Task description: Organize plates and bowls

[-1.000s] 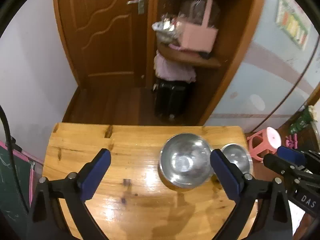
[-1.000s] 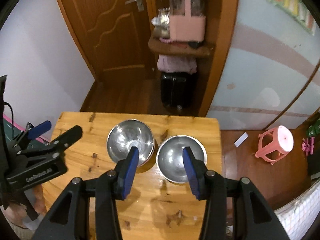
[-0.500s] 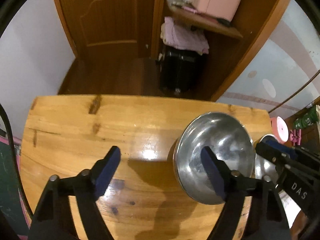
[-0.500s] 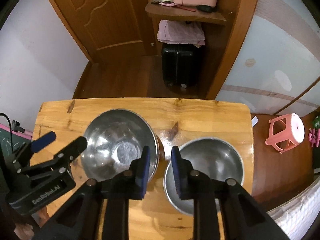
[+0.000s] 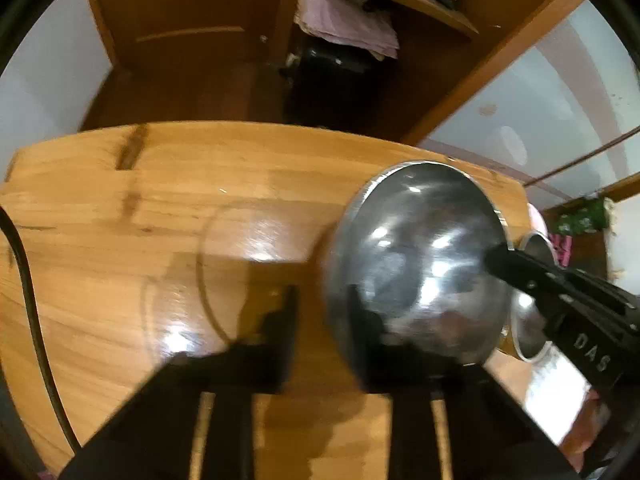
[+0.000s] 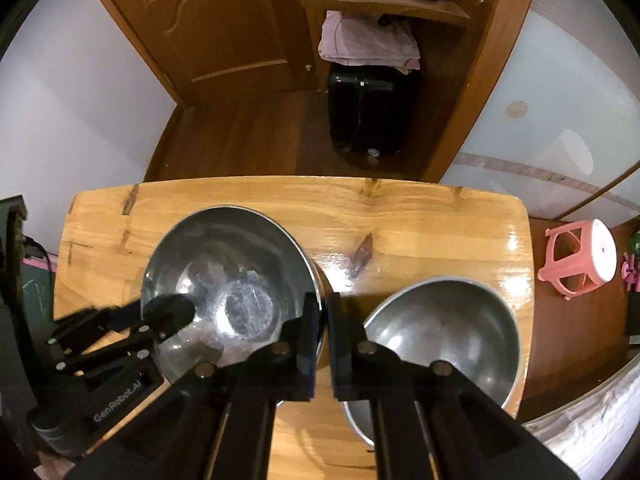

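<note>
Right wrist view looks steeply down on a wooden table (image 6: 420,216) with two steel bowls side by side. The right gripper (image 6: 324,336) has its jaws drawn nearly together, having just been closing, and they pinch the right-hand rim of the larger bowl (image 6: 228,264) between the pads. The smaller bowl (image 6: 444,336) sits just beside it on the table, to the right, not gripped by either tool. On the opposite side of the larger bowl, the left gripper (image 6: 168,312) reaches over the left rim.

From the left wrist view, blurred by motion, the left gripper (image 5: 324,320) has also just been closing; its jaws stand narrow with the near rim of the larger bowl (image 5: 416,256) between them, one finger outside and one inside. Whether the bowl rests on the table or is tilted cannot be told.
</note>
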`<state>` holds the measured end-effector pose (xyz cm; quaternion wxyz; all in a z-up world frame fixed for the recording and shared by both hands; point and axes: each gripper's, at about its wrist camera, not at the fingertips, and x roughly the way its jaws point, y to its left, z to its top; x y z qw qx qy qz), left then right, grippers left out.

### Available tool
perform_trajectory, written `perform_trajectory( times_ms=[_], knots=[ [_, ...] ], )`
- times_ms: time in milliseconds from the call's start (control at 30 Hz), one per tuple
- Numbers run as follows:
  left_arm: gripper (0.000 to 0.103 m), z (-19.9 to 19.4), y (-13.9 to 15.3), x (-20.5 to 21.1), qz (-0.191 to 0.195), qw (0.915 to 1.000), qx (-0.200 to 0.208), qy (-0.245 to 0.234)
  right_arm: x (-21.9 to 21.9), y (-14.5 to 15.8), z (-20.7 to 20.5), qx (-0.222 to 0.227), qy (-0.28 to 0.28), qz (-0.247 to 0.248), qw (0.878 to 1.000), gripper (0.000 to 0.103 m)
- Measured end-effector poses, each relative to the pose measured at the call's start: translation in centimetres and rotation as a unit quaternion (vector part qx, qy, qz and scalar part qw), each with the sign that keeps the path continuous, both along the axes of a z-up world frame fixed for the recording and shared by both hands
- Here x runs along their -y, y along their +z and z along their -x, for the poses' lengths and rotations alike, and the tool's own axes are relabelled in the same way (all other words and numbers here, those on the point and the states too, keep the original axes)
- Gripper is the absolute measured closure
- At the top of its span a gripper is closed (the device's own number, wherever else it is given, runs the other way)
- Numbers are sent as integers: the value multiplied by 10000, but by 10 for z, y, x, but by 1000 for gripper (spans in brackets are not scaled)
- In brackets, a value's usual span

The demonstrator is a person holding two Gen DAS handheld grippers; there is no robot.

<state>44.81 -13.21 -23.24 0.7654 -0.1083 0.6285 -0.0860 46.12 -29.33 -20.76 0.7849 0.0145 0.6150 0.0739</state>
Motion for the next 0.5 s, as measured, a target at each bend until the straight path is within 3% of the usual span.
perform_trajectory(
  times_ms=[100,233,500],
  knots=[
    [93,4,3,6,-142,9999,-23,-86,-5,1,5,-46,38,132,9999,99],
    [93,10,14,3,24,10000,35,-70,-1,7,13,-96,-31,43,9999,99],
    [93,46,76,10,-102,9983,322,-468,7,44,56,-183,-247,-201,9993,99]
  ],
)
